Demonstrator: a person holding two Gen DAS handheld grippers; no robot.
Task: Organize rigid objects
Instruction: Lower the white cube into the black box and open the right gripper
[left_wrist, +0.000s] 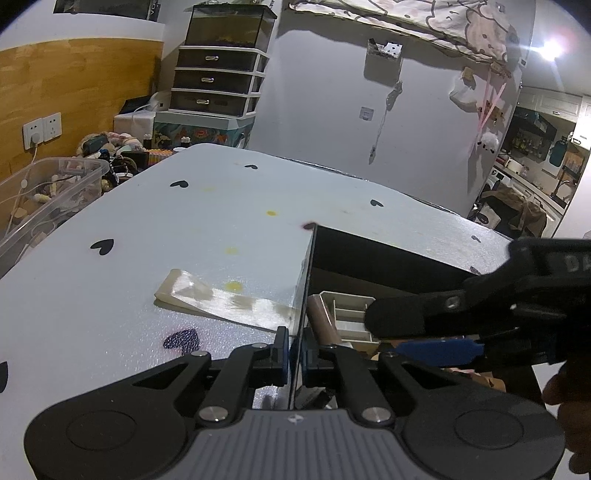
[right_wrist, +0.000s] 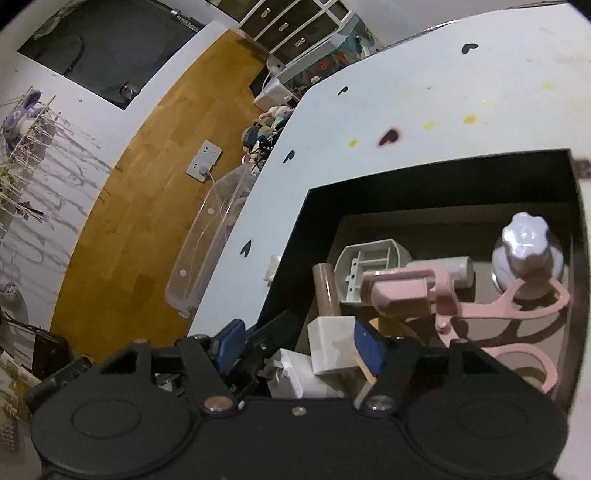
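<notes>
A black box (right_wrist: 443, 173) stands on the white table and holds rigid items: pink scissors (right_wrist: 509, 314), a pink block (right_wrist: 399, 295), a grey plastic housing (right_wrist: 365, 266), a brown cylinder (right_wrist: 327, 291), a white knob-topped piece (right_wrist: 526, 247) and a white block (right_wrist: 332, 343). My left gripper (left_wrist: 294, 354) is shut on the box's left wall (left_wrist: 306, 280). My right gripper (right_wrist: 301, 350) is open over the box's near left corner, with the white block between its fingers but not clamped. It also shows in the left wrist view (left_wrist: 417, 332), reaching in from the right.
A pale flat plastic packet (left_wrist: 221, 299) lies on the table left of the box. A clear storage bin (left_wrist: 48, 195) stands off the table's left edge. A drawer unit (left_wrist: 218, 77) stands by the wall behind.
</notes>
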